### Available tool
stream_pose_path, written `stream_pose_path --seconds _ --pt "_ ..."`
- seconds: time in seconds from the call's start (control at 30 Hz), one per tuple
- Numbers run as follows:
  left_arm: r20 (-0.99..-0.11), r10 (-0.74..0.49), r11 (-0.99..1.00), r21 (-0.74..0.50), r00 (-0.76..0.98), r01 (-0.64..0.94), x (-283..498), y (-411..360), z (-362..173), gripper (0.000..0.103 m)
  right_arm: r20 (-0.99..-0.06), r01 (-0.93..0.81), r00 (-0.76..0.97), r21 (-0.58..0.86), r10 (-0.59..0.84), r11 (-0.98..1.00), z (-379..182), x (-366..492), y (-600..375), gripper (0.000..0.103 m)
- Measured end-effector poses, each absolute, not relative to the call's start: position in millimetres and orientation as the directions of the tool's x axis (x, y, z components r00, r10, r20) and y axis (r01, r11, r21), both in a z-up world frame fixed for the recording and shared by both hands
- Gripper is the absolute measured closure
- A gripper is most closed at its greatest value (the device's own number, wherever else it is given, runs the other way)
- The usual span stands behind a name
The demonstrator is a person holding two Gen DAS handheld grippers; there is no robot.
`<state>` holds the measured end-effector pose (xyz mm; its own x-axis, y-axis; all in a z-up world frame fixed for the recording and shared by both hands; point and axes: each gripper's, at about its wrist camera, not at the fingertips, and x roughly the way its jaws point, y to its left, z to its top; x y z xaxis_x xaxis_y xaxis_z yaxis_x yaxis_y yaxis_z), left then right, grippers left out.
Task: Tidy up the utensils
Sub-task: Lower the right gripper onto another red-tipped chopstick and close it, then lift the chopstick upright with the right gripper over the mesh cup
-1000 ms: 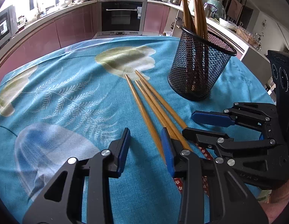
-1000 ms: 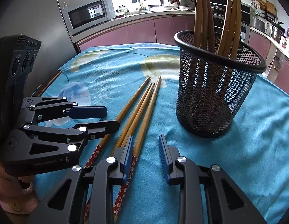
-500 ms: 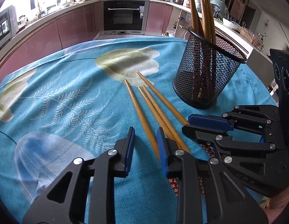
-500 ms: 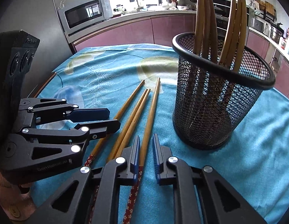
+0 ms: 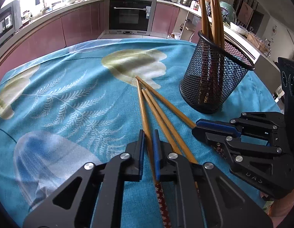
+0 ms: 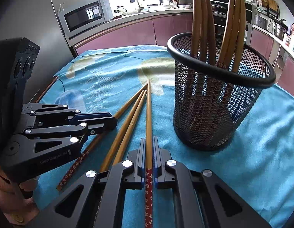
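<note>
A black wire-mesh cup (image 6: 219, 102) stands upright on a round table covered by a turquoise cloth (image 5: 74, 98) printed with pale leaves and ferns, and it serves as the landmark here. Several wooden chopsticks (image 6: 202, 19) already stand inside the cup, leaning against its rim. Four more chopsticks lie flat on the cloth just to the left of the cup as the right wrist camera sees it, fanned out with their narrow tips pointing away from the cameras. The right gripper (image 6: 149, 152) is closed around the chopstick nearest the cup (image 6: 148, 114), its blue-lined jaws pressed against both sides of the shaft just above the red flower-patterned handle end. The left gripper (image 5: 147, 142) sits over the chopstick farthest from the cup (image 5: 142, 106); its jaws are nearly closed on that stick, though a sliver of gap seems to remain on one side, so whether it grips firmly is hard to tell. Between those two, a pair of chopsticks (image 6: 127, 129) lies untouched, side by side. Both grippers are low over the cloth, near each other, in front of the cup (each one appears at the edge of the other's camera view). Behind the cup runs a kitchen counter with pink cabinet fronts (image 5: 76, 24) and a built-in oven (image 5: 130, 15).
</note>
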<state>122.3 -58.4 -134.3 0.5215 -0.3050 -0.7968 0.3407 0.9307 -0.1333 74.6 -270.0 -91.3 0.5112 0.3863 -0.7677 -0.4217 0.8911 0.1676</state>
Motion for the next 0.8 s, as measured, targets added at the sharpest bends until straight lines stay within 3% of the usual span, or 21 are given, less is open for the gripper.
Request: stream_pose_path --seconds 0.8 --pt "-0.773 -0.353 0.919 -0.18 0.528 0.35 106 -43 -118 0.095 -0.701 -0.467 0.518 0.248 0.49 0.849 -70 61 -284 0.097"
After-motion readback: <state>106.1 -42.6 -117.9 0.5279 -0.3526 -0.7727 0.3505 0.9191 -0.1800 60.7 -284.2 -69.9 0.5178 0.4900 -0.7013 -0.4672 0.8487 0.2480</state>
